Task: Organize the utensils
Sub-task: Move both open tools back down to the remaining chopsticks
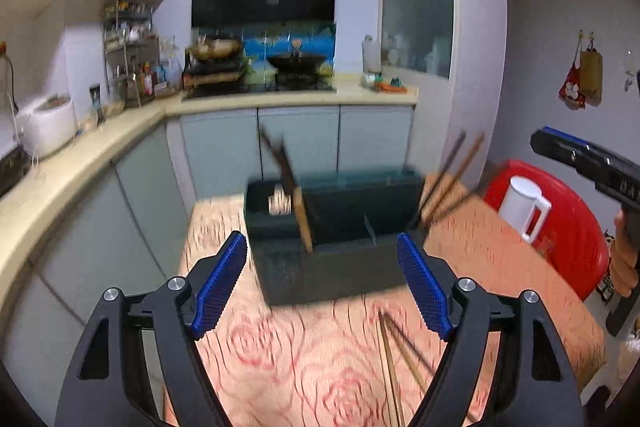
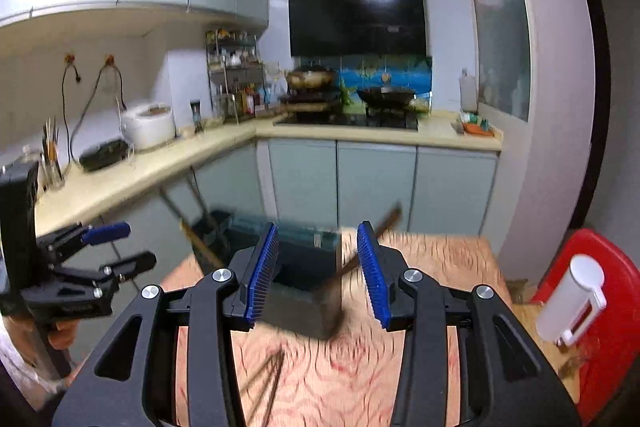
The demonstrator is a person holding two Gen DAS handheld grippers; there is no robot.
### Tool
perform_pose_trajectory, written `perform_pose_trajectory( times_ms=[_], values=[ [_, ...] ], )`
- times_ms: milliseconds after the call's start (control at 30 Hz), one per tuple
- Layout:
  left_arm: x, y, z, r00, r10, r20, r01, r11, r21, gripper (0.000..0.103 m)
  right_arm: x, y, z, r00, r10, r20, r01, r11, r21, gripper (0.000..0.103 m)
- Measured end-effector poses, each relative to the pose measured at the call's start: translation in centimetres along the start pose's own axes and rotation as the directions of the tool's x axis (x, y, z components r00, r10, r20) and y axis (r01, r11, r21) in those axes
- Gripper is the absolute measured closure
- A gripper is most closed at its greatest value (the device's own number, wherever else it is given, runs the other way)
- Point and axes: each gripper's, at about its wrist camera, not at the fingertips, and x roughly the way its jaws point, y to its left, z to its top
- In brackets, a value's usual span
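So the dark holder [image 1: 336, 227] sat on the tabletop [image 1: 304, 355] with the rose-pattern cloth, towards its far edge. Chopsticks [image 1: 290, 183] stuck up out of its left compartment, leaning, and another pair [image 1: 448, 179] leaned out over its right end. Two more loose chopsticks [image 1: 394, 367] lay flat on the cloth, closer to the camera. Everything was pretty motion-blurred, tbh.

The left gripper [image 1: 322, 283] hung in front of the holder, jaws spread wide with nothing between them. The right gripper [image 2: 318, 275] had its jaws partway apart, also gripping nothing, just framing the holder's right end.

Off to the right, a white jug [image 2: 572, 299] stood on a red stool [image 2: 616, 315]. Kitchen cabinets [image 1: 300, 139] behind it all.
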Motion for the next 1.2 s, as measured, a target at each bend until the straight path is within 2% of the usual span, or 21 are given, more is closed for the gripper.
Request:
perform_pose_trajectory(
  times_ms=[167,267,467,900,1200],
  values=[
    [0.7,0.3,-5.7,0.995,0.001,-0.103,-0.004,0.999,-0.034,0.028,0.8,0.4,-6.6,0.993,-0.016,-0.119,0.016,1.0,-0.002,0.063],
    [0.7,0.1,-8.8,0.99,0.019,-0.139,-0.022,1.0,-0.022,0.028,0.9,0.6,-10.3,0.984,-0.032,-0.178,0.03,0.999,-0.009,0.063],
    [0.1,-0.5,-13.5,0.978,0.028,-0.208,-0.024,1.0,0.02,0.028,0.3,1.6,-15.2,0.967,-0.007,-0.255,0.009,1.0,0.008,0.063],
    [-1.4,-2.1,-18.0,0.962,0.018,-0.274,0.003,0.997,0.076,0.028,-1.8,4.6,-21.0,0.935,0.061,-0.349,-0.081,0.996,-0.044,0.063],
    [-1.9,-3.7,-19.9,0.954,0.007,-0.3,0.042,0.987,0.157,0.029,-2.7,5.1,-22.1,0.933,0.052,-0.357,-0.077,0.995,-0.058,0.063]
  ],
)
